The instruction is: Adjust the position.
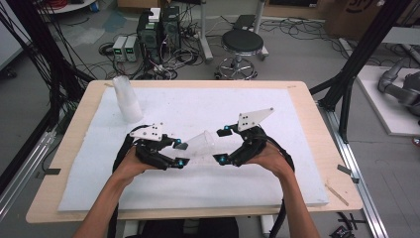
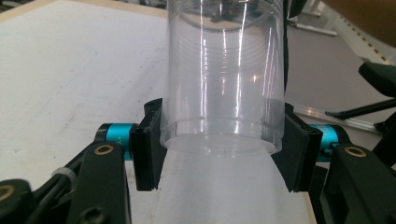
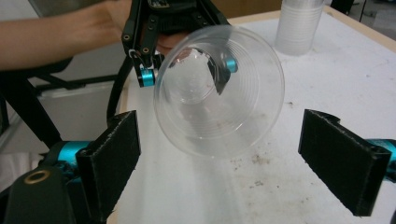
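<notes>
1. Left tool [image 1: 181, 154] sits just left of centre in the high view, held in the person's left hand [image 1: 130, 166]; its two black jaws are clamped on the base end of a clear plastic cup [image 1: 202, 144]; the cup lies tilted on its side in the air above the worktop [image 1: 307, 106], its open mouth turned toward the right of the frame.
2. In the left gripper view, the cup [image 2: 226, 74] fills the centre and rises to the top edge; the pads [image 2: 147, 149] press against its lower wall on both sides, just above the base.
3. Right tool [image 1: 222, 145] sits just right of centre in the high view, held in the right hand [image 1: 271, 157]; its jaws stand wide apart, one above and one below the cup's mouth, close to the rim; whether they touch it cannot be told there.
4. In the right gripper view, the cup's round mouth [image 3: 219, 91] faces the camera at centre; the black pads [image 3: 112, 161] stand at lower left and lower right, apart from the cup, with nothing pressed between them; the left tool [image 3: 187, 70] shows at the top behind the cup.
5. A white sheet [image 1: 163, 106] covers most of the worktop; a stack of clear cups [image 1: 127, 99] stands upside down at its upper left, well apart from both tools.
</notes>
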